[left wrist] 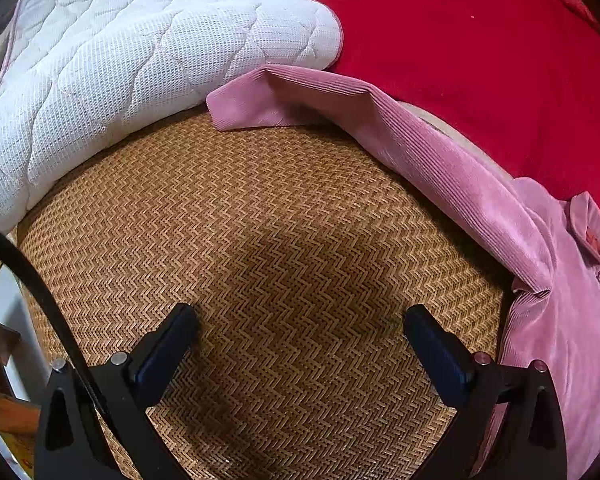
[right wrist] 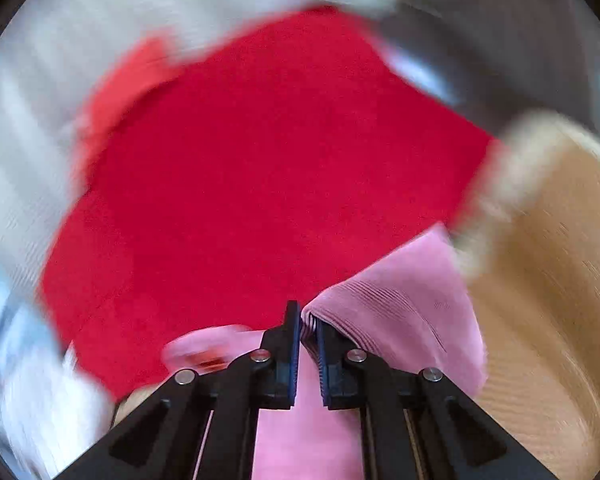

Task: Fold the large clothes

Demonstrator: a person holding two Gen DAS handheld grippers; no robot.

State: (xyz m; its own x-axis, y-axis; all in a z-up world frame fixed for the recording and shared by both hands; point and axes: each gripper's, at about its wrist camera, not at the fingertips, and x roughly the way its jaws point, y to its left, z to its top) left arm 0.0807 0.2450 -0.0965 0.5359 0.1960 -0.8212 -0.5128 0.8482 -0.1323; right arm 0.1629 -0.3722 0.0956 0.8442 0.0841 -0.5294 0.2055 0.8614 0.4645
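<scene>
A pink corduroy garment [left wrist: 460,184] lies along the right side of a woven straw mat [left wrist: 260,240], its sleeve stretching to the upper middle and its collar at the right edge. My left gripper [left wrist: 300,328] is open and empty above the mat, left of the garment. In the blurred right wrist view my right gripper [right wrist: 308,324] is shut on a bunched fold of the pink garment [right wrist: 396,300] and holds it over a red cloth [right wrist: 260,180].
A white quilted blanket [left wrist: 120,60] lies at the upper left, overlapping the mat. A red cloth [left wrist: 480,48] covers the upper right. A black cable [left wrist: 28,272] crosses the lower left. Furniture edges show at the far left.
</scene>
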